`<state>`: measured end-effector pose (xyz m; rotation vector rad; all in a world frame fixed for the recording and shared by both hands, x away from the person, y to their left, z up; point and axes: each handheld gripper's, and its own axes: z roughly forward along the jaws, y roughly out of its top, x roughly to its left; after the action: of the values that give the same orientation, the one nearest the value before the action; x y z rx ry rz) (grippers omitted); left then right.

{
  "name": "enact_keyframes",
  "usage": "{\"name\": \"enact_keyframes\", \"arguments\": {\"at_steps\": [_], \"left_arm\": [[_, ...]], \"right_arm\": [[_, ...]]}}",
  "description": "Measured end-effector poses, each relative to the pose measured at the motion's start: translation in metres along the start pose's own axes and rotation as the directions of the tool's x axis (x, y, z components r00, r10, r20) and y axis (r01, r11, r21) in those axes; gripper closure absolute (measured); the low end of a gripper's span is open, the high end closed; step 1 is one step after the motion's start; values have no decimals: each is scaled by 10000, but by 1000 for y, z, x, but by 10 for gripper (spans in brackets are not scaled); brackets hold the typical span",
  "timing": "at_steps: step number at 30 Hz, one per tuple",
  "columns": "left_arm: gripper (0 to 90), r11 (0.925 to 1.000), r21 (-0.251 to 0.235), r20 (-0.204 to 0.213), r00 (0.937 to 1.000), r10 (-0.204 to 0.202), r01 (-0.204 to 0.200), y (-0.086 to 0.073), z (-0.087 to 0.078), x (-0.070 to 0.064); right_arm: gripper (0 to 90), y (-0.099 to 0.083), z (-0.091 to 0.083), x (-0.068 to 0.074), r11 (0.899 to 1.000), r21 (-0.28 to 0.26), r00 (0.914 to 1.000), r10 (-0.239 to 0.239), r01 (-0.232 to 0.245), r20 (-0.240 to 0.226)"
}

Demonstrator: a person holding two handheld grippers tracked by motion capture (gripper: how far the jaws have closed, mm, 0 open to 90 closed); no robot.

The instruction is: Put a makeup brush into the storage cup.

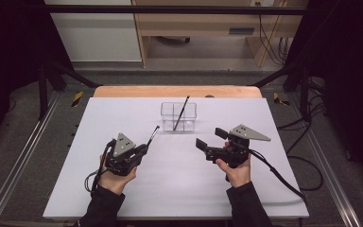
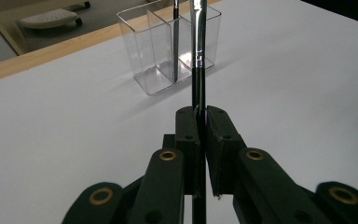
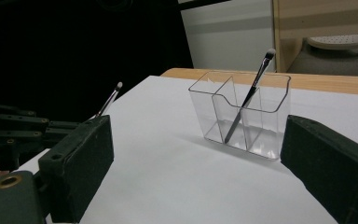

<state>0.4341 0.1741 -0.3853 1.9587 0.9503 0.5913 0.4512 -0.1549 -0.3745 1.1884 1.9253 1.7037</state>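
A clear plastic organizer with several compartments stands at the far middle of the white table top. One thin makeup brush leans inside it, tip up. My left gripper is shut on a second thin brush, which points up toward the organizer, just short of it. My right gripper hovers to the right of the organizer, jaws wide apart with nothing between them.
A wooden table edge shows behind the white top. Metal frame rails run along both sides. Cables trail from the right gripper over the table's right part. Beyond the table stands wooden furniture.
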Motion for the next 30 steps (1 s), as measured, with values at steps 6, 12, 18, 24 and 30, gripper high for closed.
{"name": "enact_keyframes", "arguments": {"at_steps": [6,12,18,24,30], "left_arm": [[836,9996,-282,122,9999,-80,84,5,4,-7],[836,9990,-442,269,9996,-31,43,10,8,-14],[836,9987,-515,302,9995,-43,59,12,12,-18],[836,9975,-687,366,9992,-136,161,14,16,-21],[836,9966,-795,441,9988,-196,230,16,19,-25]], "right_arm": [[114,0,5,2,9998,-41,9998,177,-177,-74],[122,-1,9,3,9996,-17,9996,276,-276,-107],[130,-1,12,4,9993,-15,9993,369,-370,-106],[142,-1,17,5,9990,64,9989,451,-450,-154],[159,-2,23,6,9982,148,9981,582,-580,-197]]}}
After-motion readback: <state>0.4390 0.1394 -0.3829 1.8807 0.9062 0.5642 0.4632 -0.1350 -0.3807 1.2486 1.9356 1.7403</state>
